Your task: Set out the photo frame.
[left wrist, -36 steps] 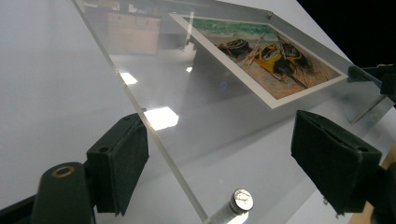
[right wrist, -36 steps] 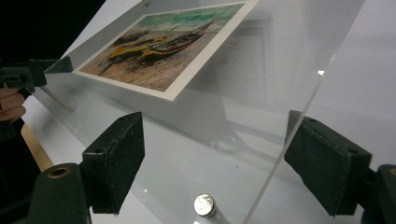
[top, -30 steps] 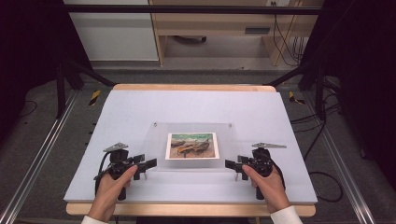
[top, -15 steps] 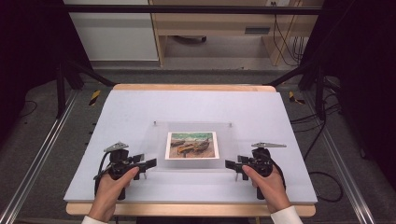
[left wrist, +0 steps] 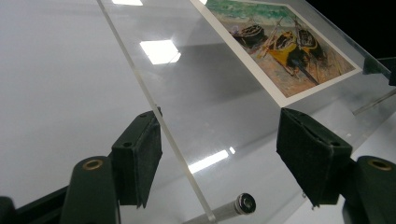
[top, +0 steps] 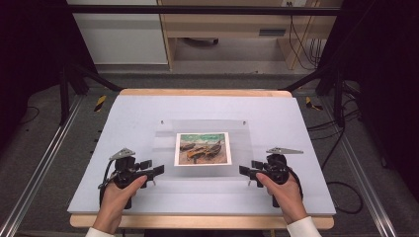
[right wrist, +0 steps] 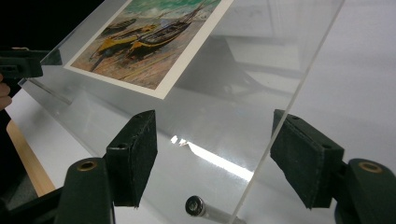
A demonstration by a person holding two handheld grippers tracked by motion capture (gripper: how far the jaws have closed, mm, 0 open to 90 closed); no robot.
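At the desk's (top: 148, 108) near edge, you flank the acrylic picture frame (top: 202, 170).
Left gripper (top: 157, 170) and right gripper (top: 243, 170) straddle its side edges, jaws apart, just been closing for an even two-sided lift.

A pale tabletop (top: 148, 113) with a wooden edge is sitting on grey carpeted floor (top: 44, 148). At twelve o'clock a wooden desk (top: 222, 29) is standing beside a white cabinet (top: 118, 39) at eleven. Black cables (top: 301, 44) are hanging at one o'clock, and dark curtains (top: 385, 74) are closing off three and nine
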